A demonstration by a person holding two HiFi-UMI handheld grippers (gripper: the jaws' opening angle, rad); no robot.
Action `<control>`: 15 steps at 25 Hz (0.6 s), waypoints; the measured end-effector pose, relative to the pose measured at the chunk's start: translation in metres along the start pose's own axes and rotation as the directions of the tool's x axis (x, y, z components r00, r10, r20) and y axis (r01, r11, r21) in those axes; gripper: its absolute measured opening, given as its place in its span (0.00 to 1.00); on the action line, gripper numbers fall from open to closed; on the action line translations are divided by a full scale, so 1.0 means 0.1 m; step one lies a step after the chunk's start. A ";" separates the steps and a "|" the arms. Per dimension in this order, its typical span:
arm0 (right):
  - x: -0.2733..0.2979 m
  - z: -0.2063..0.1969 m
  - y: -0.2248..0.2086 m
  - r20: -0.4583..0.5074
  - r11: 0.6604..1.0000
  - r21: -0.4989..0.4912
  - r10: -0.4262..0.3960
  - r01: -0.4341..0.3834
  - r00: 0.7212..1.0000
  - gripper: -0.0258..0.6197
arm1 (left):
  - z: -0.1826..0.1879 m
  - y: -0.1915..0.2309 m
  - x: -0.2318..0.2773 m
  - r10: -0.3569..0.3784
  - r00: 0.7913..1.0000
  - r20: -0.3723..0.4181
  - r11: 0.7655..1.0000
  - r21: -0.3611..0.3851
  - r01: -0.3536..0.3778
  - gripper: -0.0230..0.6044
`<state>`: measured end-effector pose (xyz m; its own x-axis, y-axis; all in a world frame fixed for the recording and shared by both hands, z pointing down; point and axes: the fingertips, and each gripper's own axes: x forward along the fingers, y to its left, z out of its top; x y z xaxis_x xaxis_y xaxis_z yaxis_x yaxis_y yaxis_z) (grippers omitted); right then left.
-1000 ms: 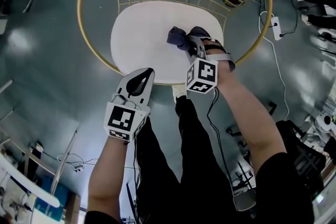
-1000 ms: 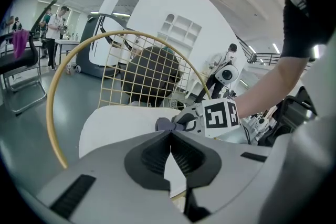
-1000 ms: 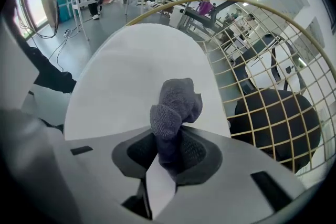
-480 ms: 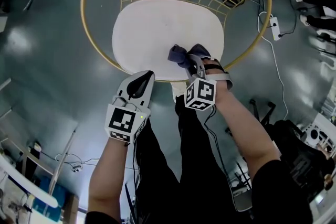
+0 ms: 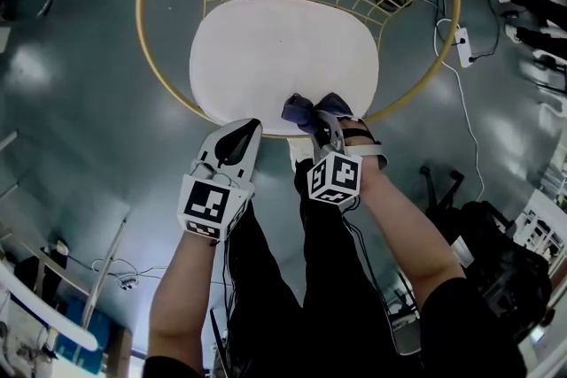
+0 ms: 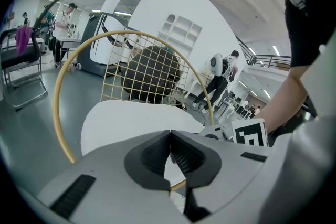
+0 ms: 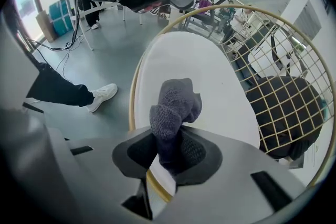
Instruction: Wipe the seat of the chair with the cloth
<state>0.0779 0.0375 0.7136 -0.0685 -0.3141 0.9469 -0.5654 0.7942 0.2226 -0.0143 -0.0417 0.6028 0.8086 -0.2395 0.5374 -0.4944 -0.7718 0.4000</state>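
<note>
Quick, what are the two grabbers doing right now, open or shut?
Left gripper: shut, holding nothing.
Right gripper: shut on the cloth.

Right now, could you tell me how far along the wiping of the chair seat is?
Done: the cloth is clamped in the right gripper. In hand: it sits at the near edge of the white seat. Remaining: no wiped area is distinguishable, so I cannot judge; the left gripper hangs shut, empty.

Glossy grey floor (image 5: 80,57), with a white power strip (image 5: 467,46) lying at right. Farther off, a black chair (image 6: 21,60) draped with purple fabric (image 6: 23,38), near standing people (image 6: 64,18).
</note>
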 end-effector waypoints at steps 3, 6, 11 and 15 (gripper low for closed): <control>-0.08 -0.12 0.10 0.005 1.000 0.019 0.015 -0.015 1.000 0.20 | 0.00 -0.13 0.06 -0.001 1.000 -0.005 1.000 0.008 0.001 0.06; -0.12 -0.18 0.23 0.013 0.999 0.033 0.033 -0.033 0.999 0.20 | -0.01 -0.21 0.08 -0.003 1.000 -0.007 1.000 0.015 0.003 0.06; -0.12 -0.12 0.31 0.028 0.993 0.090 0.078 -0.080 0.997 0.20 | 0.00 -0.19 0.09 -0.011 1.000 -0.023 1.000 0.027 0.011 0.06; -0.15 -0.05 0.44 0.056 0.976 0.120 0.175 -0.181 0.983 0.20 | 0.04 -0.16 0.10 -0.021 0.999 -0.025 0.999 0.030 0.022 0.06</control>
<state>0.0586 0.0794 0.7106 -0.2124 -0.1986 0.9568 -0.6379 0.7699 0.0182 0.0031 -0.0345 0.5992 0.8105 -0.2086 0.5473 -0.4672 -0.7939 0.3892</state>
